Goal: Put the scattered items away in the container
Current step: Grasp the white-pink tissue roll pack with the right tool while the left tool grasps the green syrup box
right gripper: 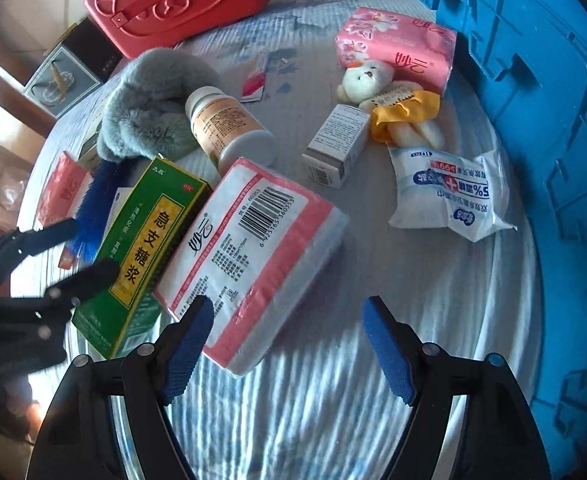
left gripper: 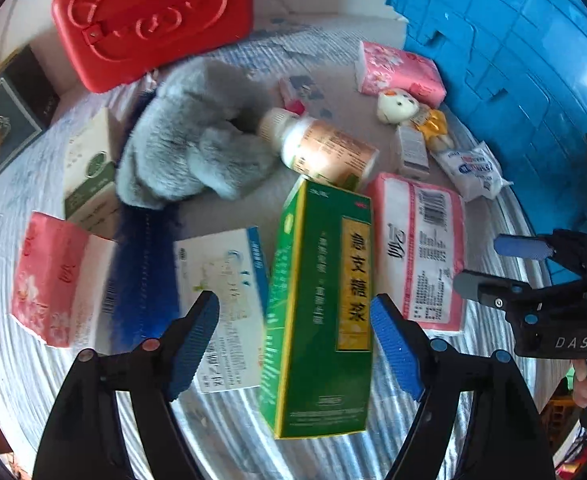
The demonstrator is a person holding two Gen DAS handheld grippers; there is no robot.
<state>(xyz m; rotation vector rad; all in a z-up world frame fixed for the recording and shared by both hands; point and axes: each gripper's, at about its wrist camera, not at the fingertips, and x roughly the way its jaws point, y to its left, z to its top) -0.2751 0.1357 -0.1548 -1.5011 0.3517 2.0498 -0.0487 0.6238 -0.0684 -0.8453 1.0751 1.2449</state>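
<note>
A green medicine box (left gripper: 321,312) lies on the round table between the open fingers of my left gripper (left gripper: 295,338); neither pad touches it. It also shows in the right wrist view (right gripper: 141,256). Beside it lies a pink tissue pack (left gripper: 429,252) (right gripper: 253,256). My right gripper (right gripper: 287,340) is open and empty, its left finger (right gripper: 187,354) at the pack's near corner. The blue container (left gripper: 513,60) (right gripper: 553,120) stands at the right. A pill bottle (right gripper: 225,128), a grey plush (left gripper: 189,136), a small bear doll (right gripper: 389,100) and a wipes pack (right gripper: 449,196) lie scattered.
A red case (left gripper: 149,20) and a dark box (left gripper: 1,124) stand at the back left. A white-blue box (left gripper: 221,304), a pink pack (left gripper: 53,280) and a blue brush (left gripper: 141,280) lie left. A second pink pack (right gripper: 393,44) and a small white box (right gripper: 337,144) lie near the container.
</note>
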